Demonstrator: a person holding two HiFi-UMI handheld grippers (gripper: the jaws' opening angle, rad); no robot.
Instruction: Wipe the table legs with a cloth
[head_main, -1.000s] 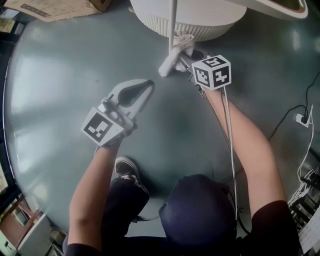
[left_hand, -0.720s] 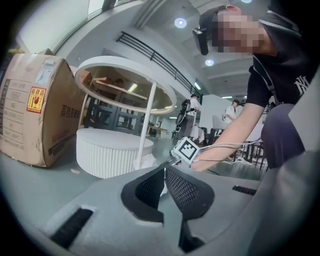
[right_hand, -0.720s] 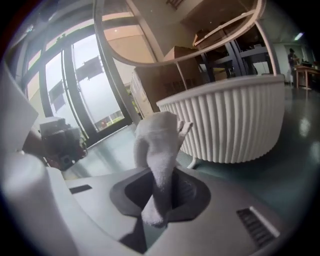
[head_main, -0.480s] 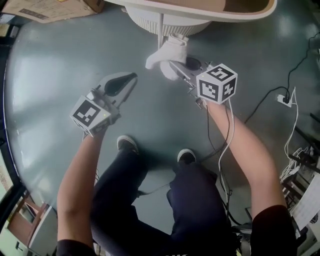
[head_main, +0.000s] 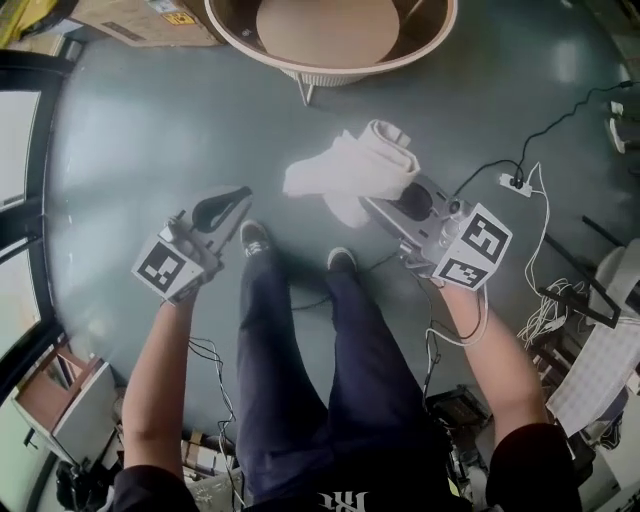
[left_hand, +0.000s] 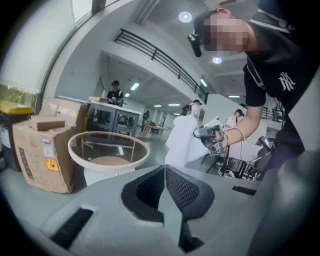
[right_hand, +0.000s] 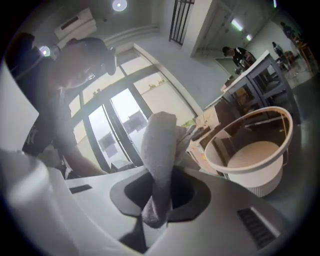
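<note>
A round white table (head_main: 330, 72) with a glass-rimmed top and thin legs (head_main: 303, 92) stands on the grey floor at the top of the head view. My right gripper (head_main: 377, 207) is shut on a bunched white cloth (head_main: 350, 170), held in the air well short of the table. In the right gripper view the cloth (right_hand: 159, 150) rises from between the jaws, with the table (right_hand: 235, 162) to the right. My left gripper (head_main: 235, 200) is shut with nothing in it. Its own view shows the table (left_hand: 80, 155) and the cloth (left_hand: 180, 137) beyond.
Cardboard boxes (head_main: 140, 15) lie beyond the table on the left, one box (left_hand: 42, 150) close beside it. A power strip and cables (head_main: 515, 182) trail on the floor at the right. The person's shoes (head_main: 253, 238) stand below the grippers. People stand at desks in the background.
The right gripper has drawn the cloth off the table leg and back towards the person. The head camera has risen, so the table now looks small and far. The left gripper stays shut.
</note>
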